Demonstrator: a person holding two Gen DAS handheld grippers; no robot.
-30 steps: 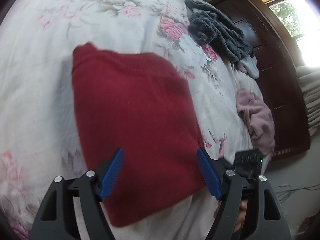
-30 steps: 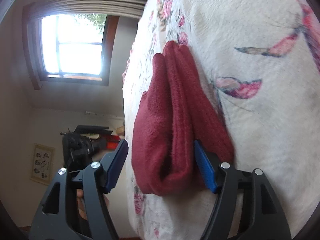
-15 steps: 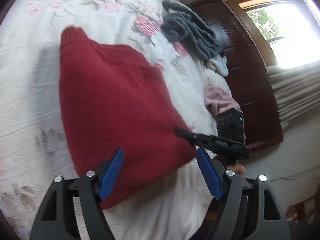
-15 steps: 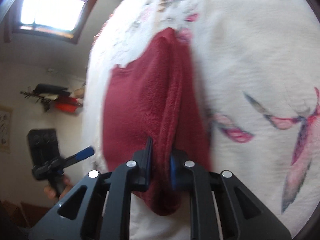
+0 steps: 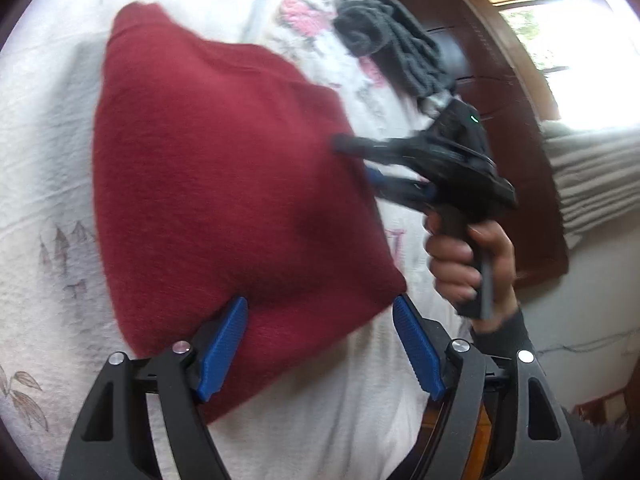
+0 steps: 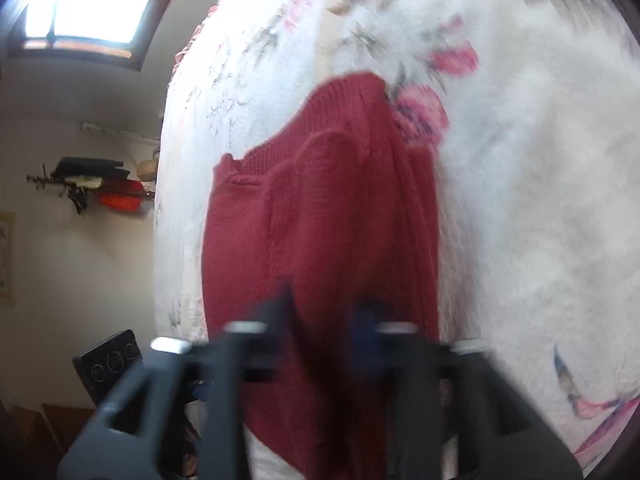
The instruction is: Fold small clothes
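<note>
Since half a second ago our right claw [image 5: 352, 160] has swung in across the left camera's view, and its fingers, then pinched on a fold of the red sweater [image 5: 232, 184], now show a gap. Seen from the left camera, one finger lies over the sweater's right edge and the other under it; whether they grip the cloth we cannot tell, as the right camera's own view of them is smeared. Our right hand [image 5: 468, 264] wraps the grip below and behind those fingers. Our left claw [image 5: 320, 344] stands wide open, holding nothing, its blue pads [image 5: 222, 354] spread either side of the sweater's near corner, which lies between and just ahead of them. Ahead of both claws the sweater lies folded on the white flowered bedspread [image 5: 52, 160]. Farther out, beyond the right claw, a grey garment [image 5: 388, 48] is heaped near the dark wooden headboard [image 5: 492, 80].
</note>
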